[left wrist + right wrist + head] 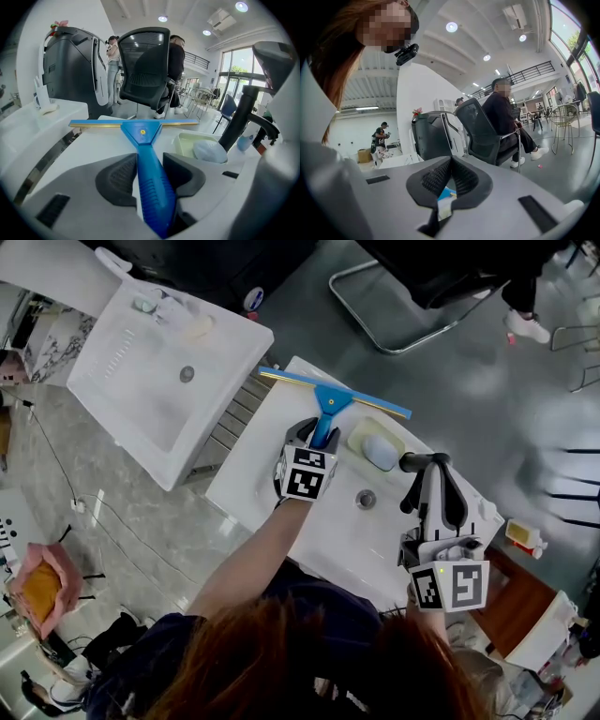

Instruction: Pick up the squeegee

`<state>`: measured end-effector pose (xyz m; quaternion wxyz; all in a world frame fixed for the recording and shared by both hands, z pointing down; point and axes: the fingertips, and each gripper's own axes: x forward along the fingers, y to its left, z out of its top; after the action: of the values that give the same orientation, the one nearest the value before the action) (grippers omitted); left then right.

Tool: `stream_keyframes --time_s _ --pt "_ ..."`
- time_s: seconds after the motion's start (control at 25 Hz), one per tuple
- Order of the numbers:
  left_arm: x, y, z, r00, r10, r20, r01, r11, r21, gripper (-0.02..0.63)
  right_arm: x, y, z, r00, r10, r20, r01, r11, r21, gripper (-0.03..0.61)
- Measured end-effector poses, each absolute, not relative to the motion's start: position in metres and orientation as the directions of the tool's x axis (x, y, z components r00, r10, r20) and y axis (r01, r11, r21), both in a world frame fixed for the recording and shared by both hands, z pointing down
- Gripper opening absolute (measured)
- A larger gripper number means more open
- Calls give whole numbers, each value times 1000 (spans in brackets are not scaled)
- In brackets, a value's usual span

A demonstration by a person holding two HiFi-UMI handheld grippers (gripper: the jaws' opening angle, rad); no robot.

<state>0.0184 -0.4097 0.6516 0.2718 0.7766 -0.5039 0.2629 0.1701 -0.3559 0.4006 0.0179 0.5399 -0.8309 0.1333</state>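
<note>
A blue squeegee (333, 397) with a long thin blade lies on the back rim of a white washbasin (272, 512). Its ribbed handle (152, 187) points toward me. My left gripper (319, 432) reaches down over that handle. In the left gripper view the handle fills the gap of the left gripper (150, 161), with a dark pad against each side and the blade (133, 123) lying flat ahead. My right gripper (431, 486) hovers to the right by the black tap. In the right gripper view the right gripper (451, 161) has its pads meeting and holds nothing.
A pale green soap dish (375, 448) with a soap bar sits just right of the squeegee. The black tap (241, 117) stands behind it, and the drain (366, 499) is in the basin. A second white basin (141, 381) stands at upper left. An office chair (145, 70) and people are beyond.
</note>
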Motion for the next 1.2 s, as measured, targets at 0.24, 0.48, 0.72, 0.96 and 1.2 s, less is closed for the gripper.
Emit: stream_keyframes --time_s 0.24,0.48,0.72,0.96,1.2 --pt "15 -411 649 350 -653 672 -927 -343 150 158 173 -356 401 -417 -891 176 -902 382 -203 15" --pt "11 -407 640 360 -677 642 -928 -328 175 155 177 -353 401 -415 -893 172 -903 381 -196 15" --pt "6 -407 599 374 -736 564 -926 -332 180 155 180 -350 395 -412 -897 163 -905 382 -185 15" --pt "-2 -402 542 378 -795 474 -925 -342 165 155 177 -340 381 -410 -901 141 -907 387 -169 15" --pt "-7 -384 485 390 -847 362 -921 -359 152 155 179 -325 369 -400 -909 122 -913 383 -140 15"
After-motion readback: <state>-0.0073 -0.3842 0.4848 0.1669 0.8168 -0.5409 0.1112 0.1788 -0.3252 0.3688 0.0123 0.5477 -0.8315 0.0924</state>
